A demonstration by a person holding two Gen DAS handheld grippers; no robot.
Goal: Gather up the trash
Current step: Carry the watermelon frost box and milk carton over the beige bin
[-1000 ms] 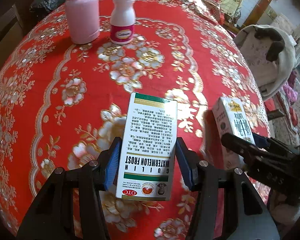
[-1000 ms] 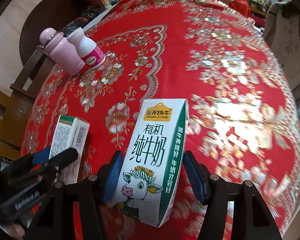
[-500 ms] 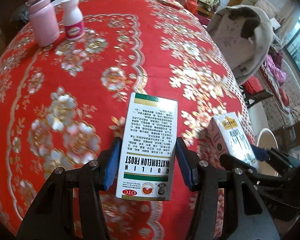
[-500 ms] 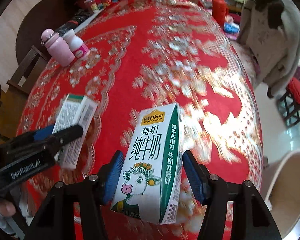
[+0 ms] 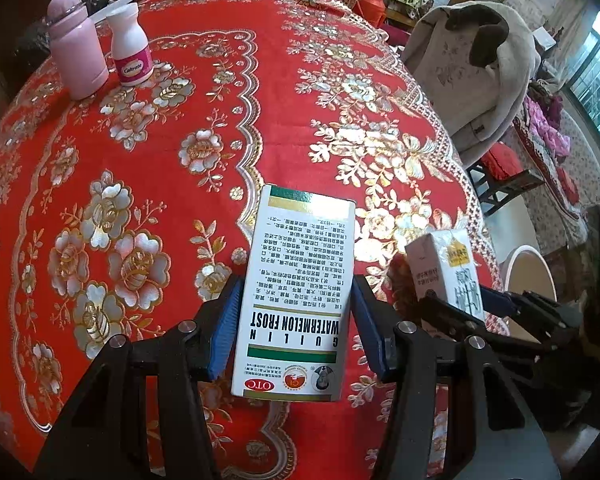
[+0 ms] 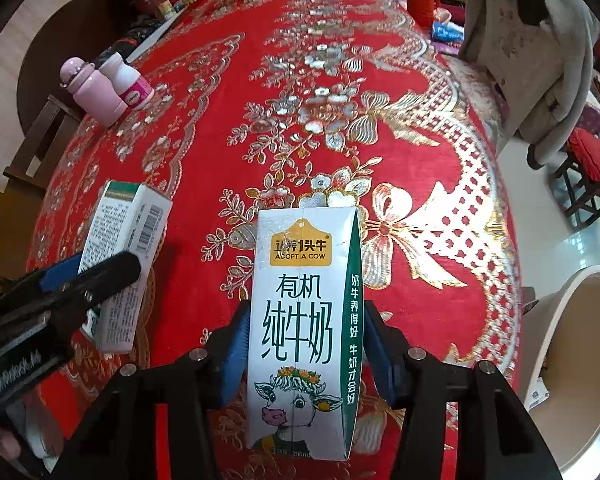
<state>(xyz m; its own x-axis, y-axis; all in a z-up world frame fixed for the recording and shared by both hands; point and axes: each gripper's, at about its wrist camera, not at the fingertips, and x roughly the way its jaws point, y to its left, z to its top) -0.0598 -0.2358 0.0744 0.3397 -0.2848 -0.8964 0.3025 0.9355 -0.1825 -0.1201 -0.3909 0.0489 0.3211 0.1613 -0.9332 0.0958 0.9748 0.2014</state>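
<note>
Two pieces of trash ride above a red floral tablecloth (image 5: 148,168) at the carrying stage of the clean-up. The left gripper (image 5: 294,330) is clenched on a white Guilin Watermelon Frost medicine box (image 5: 296,300), its blue pads pressed against the box's two long sides. The box is held lengthwise between the fingers, its far end jutting out past them. The right gripper (image 6: 302,350) grasps an "Adopt a Cow" organic milk carton (image 6: 304,316) and its jaws are closing tighter on it; the carton sits squarely between the pads, its top beyond the fingertips. The two loads hang just beside each other near the table's edge. A pale round waste bin (image 6: 572,364) stands on the floor past that edge, at the right of the right wrist view. The judgement here is that both items are bound for it, so the next move calls for swinging each gripper out over the bin's mouth before letting go. A pink flask (image 5: 78,52) and a Caltrate bottle (image 5: 131,50) stand well apart at the far side of the table
</note>
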